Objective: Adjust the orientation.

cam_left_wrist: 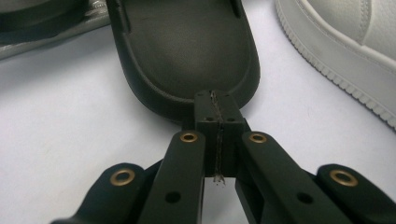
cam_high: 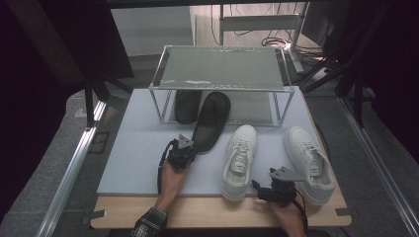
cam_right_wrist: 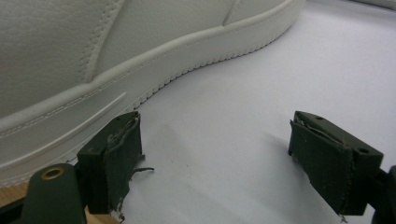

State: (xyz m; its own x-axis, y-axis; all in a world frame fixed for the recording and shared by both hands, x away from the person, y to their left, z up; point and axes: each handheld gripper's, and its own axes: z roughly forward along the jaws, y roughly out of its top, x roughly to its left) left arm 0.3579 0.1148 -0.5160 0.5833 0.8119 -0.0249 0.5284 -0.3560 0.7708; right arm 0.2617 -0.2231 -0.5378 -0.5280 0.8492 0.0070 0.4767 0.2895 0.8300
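Dark curtains close in both sides of the room, and from the high view the wooden counter point(cam_high: 212, 215) carries a pale grey mat point(cam_high: 143, 148) with a wire-framed shelf rack point(cam_high: 220, 69) standing at its far edge. Under that rack one black slipper point(cam_high: 187, 106) lies tucked, while a second black slipper point(cam_high: 211, 121) lies slanted, toe under the rack and heel out on the mat. Two white sneakers stand nearer the person: the left sneaker point(cam_high: 239, 160) between the hands and the right sneaker point(cam_high: 310, 163) off to the right. The left gripper point(cam_high: 190, 148) sits at the heel of the slanted slipper. The left gripper view shows what the overhead cannot: the jaws clenched flat together, their tips right at the slipper's heel rim point(cam_left_wrist: 187, 93), with no part of the slipper seen between them, and a sneaker's ribbed sole point(cam_left_wrist: 336, 70) just beside. The right gripper point(cam_high: 258, 188) rests low near the counter's front edge between the sneakers. The right gripper view shows its jaws released, wide apart over bare mat, with a sneaker's side wall point(cam_right_wrist: 116, 60) beside one frayed pad point(cam_right_wrist: 119, 158).
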